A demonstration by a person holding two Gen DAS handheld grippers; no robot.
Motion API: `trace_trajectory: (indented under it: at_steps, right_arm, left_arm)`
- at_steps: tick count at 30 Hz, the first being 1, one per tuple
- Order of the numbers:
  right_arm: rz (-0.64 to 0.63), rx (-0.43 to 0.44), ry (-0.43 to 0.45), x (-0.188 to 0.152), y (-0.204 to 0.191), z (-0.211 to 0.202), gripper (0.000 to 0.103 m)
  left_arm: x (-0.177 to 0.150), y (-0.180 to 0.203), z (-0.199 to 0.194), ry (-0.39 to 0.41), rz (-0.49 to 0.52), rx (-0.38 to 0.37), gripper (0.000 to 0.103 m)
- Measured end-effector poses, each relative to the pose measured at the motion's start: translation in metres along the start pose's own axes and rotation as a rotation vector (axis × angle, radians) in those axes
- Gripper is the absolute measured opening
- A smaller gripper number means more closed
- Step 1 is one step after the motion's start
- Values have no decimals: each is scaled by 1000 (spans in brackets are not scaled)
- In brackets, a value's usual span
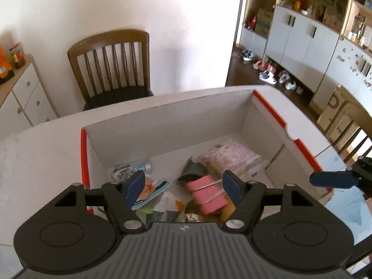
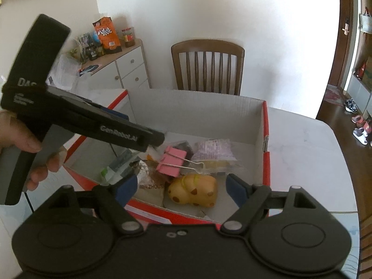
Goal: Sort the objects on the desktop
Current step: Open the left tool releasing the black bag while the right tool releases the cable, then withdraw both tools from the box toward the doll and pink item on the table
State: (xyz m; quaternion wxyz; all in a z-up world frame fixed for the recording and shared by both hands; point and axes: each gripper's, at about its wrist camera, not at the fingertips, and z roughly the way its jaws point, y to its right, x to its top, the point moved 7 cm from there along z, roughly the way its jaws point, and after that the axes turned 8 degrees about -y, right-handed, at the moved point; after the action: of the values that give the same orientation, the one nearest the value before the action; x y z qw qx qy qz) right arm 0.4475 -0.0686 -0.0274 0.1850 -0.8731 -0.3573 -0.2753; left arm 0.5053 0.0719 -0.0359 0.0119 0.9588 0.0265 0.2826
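An open cardboard box (image 1: pixel 162 125) with red edges stands on the white table; it also shows in the right wrist view (image 2: pixel 258 125). Inside lie a pink binder clip (image 1: pixel 205 194) (image 2: pixel 173 161), snack packets (image 1: pixel 230 157) (image 2: pixel 212 150) and a yellow spotted soft toy (image 2: pixel 194 190). My left gripper (image 1: pixel 184 186) is open above the box, over the clip, holding nothing; in the right wrist view its body (image 2: pixel 88 121) reaches over the box from the left. My right gripper (image 2: pixel 181 186) is open and empty above the box's near edge; one of its fingers (image 1: pixel 330 179) shows in the left wrist view.
A wooden chair (image 1: pixel 111 65) (image 2: pixel 208 67) stands behind the table. A white drawer cabinet (image 2: pixel 125 69) with jars and packets stands at the left. Cupboards (image 1: pixel 302 34) and shoes on the floor lie to the right.
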Motion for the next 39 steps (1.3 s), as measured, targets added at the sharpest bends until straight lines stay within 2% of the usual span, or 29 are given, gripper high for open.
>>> trace_trajectory:
  at_steps: [11,15,18,26,29,32,35,39]
  right_arm:
    - [3,-11,34,-3,-10,-23,85]
    - [7,-5,57,-6,-13,-32,91]
    - [14,0,67,-9,-14,-38,93]
    - [19,-2,80,-20,-25,-50,95]
    - [23,-9,85,-25,-30,-55,100]
    - [26,-22,94,-31,-36,-60,101]
    - [34,-19,95,-37,-41,-64,102]
    - [43,-29,94,-50,-48,-70,102]
  left_arm:
    - [-15,12,-39,40,12,-33,73]
    - [-22,15,-51,52,23,-38,73]
    - [-28,16,-58,58,19,-49,81]
    - [-44,15,-77,81,27,-55,84]
    - [-51,15,-83,91,30,-56,86]
    - [-58,16,-89,105,42,-55,90]
    - [-65,17,-96,117,49,-52,99]
    - [-78,18,-103,132,56,-54,101]
